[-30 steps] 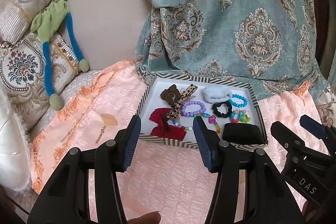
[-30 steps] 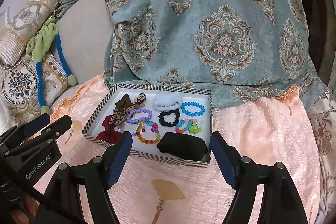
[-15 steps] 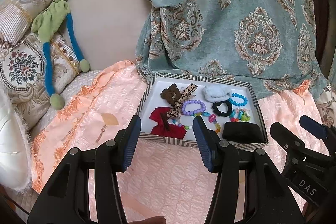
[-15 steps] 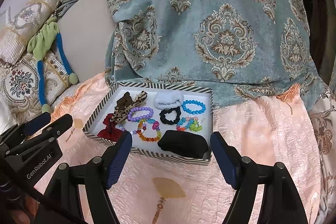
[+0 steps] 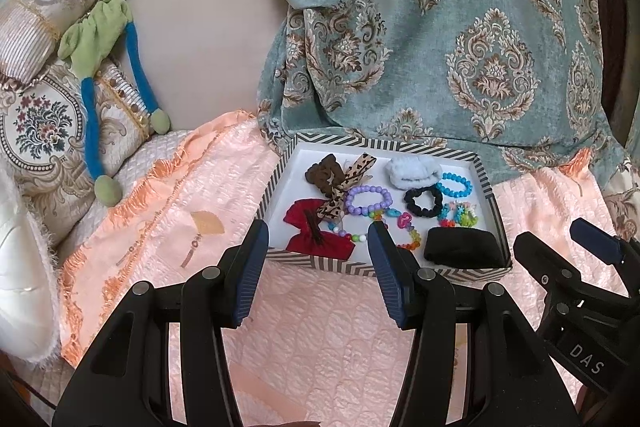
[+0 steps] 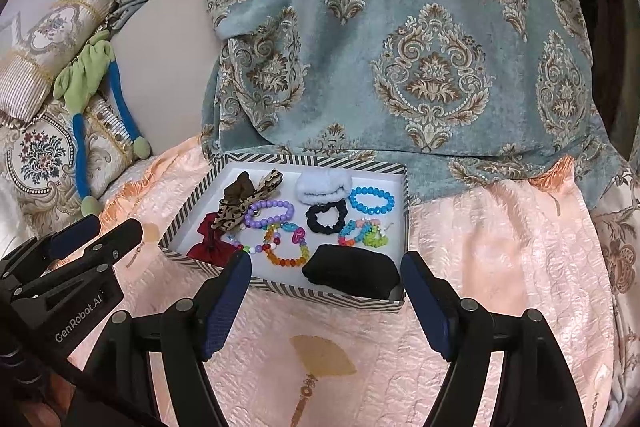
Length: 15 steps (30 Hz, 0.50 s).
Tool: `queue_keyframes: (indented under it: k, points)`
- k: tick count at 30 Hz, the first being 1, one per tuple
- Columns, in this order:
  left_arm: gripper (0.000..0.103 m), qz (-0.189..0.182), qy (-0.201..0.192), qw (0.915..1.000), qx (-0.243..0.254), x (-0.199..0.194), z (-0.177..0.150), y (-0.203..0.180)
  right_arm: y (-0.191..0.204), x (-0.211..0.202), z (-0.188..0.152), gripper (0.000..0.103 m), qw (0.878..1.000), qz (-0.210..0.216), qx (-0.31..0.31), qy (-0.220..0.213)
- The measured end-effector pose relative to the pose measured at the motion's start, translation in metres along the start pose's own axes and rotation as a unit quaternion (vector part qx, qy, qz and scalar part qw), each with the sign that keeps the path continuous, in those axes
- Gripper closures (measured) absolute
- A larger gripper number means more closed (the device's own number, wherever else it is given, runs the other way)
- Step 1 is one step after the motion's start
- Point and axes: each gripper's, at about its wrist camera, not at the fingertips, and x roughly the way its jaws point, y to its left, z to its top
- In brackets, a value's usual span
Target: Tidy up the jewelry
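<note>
A striped box lies on the pink quilt and holds the jewelry. Inside are a purple bead bracelet, a blue bead bracelet, a black scrunchie, a white scrunchie, a red bow, a leopard ribbon, a multicolour bead bracelet and a black pouch. My left gripper is open and empty, in front of the box's near edge. My right gripper is open and empty, just short of the pouch.
A teal patterned cloth hangs behind the box. Embroidered cushions and a green and blue soft toy lie at the left. The pink quilt spreads around the box.
Both views have shifted slightly, so the box sits a little higher in each frame. Both grippers stay open and empty.
</note>
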Motion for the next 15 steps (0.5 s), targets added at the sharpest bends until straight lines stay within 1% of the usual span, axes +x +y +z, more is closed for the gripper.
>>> queue_keyframes:
  k: [15]
  points:
    - [0.051, -0.002, 0.003, 1.0000, 0.001, 0.0026, 0.0004, -0.0026, -0.0017, 0.0015, -0.0006, 0.028, 1.000, 0.003, 0.001, 0.003]
